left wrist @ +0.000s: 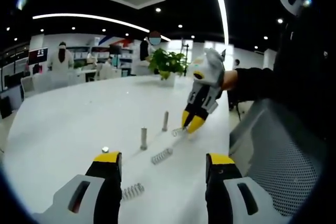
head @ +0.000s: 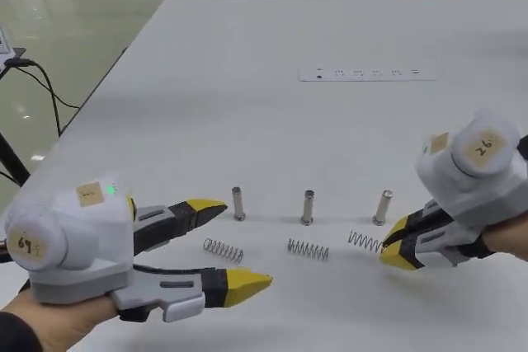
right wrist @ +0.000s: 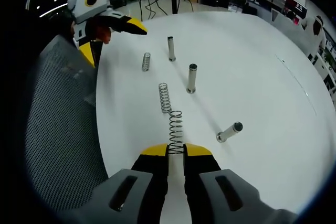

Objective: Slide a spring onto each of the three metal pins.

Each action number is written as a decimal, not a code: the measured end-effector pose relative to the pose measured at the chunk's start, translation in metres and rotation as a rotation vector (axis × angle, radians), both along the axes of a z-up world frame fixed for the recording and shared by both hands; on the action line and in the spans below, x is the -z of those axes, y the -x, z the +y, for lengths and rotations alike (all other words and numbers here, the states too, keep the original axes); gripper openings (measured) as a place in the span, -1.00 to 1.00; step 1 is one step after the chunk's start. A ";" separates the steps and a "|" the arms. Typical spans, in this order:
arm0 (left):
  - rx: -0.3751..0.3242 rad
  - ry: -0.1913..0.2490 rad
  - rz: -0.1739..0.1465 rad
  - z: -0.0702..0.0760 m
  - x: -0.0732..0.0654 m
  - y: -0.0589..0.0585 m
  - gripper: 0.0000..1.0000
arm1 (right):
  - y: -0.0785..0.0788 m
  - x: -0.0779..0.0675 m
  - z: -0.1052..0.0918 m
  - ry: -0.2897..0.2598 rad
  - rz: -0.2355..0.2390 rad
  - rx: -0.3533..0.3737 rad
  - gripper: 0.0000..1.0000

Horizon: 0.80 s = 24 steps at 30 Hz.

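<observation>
Three metal pins stand in a row on the white table: left pin (head: 238, 204), middle pin (head: 308, 207), right pin (head: 382, 207). In front of each lies a spring: left spring (head: 223, 250), middle spring (head: 308, 249), right spring (head: 364, 241). My right gripper (head: 391, 251) is shut on the near end of the right spring (right wrist: 175, 127), which lies flat and points away from the jaws. My left gripper (head: 236, 245) is open, its jaws set wide on either side of the left spring, with nothing held. The left gripper view has that spring (left wrist: 133, 190) just ahead of the open fingertips (left wrist: 107, 157).
A flat white strip with dark marks (head: 365, 74) lies farther back on the table. The table's left edge (head: 107, 80) drops to the floor with cables. A grey mesh chair (right wrist: 58, 129) stands close behind the grippers. People stand far off across the room.
</observation>
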<state>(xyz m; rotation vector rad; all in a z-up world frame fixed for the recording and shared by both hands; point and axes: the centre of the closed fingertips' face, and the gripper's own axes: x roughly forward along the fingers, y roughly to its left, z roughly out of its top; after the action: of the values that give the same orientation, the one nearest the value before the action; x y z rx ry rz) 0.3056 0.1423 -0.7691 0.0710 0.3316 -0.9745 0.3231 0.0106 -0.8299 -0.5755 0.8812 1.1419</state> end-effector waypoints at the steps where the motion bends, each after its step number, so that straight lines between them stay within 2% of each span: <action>1: 0.015 -0.004 -0.003 -0.003 -0.001 0.000 0.18 | 0.000 -0.002 0.001 0.002 -0.003 -0.008 -0.85; 5: 0.071 -0.016 0.006 -0.012 -0.004 0.002 0.07 | 0.001 -0.009 0.007 -0.004 -0.011 -0.029 -0.85; 10: 0.135 -0.027 0.010 -0.025 -0.008 0.001 0.02 | 0.004 -0.024 0.018 -0.011 -0.022 -0.063 -0.85; 17: 0.180 -0.022 0.023 -0.038 -0.011 -0.001 -0.14 | 0.005 -0.036 0.027 -0.017 -0.043 -0.101 -0.85; 24: 0.216 -0.029 0.017 -0.050 -0.013 -0.004 -0.26 | 0.011 -0.043 0.037 -0.015 -0.054 -0.147 -0.85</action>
<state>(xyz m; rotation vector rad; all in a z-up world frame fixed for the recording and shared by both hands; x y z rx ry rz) 0.3092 0.0925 -0.7558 0.1267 0.3583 -1.1848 0.3124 0.0472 -0.7864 -0.6640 0.7932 1.2589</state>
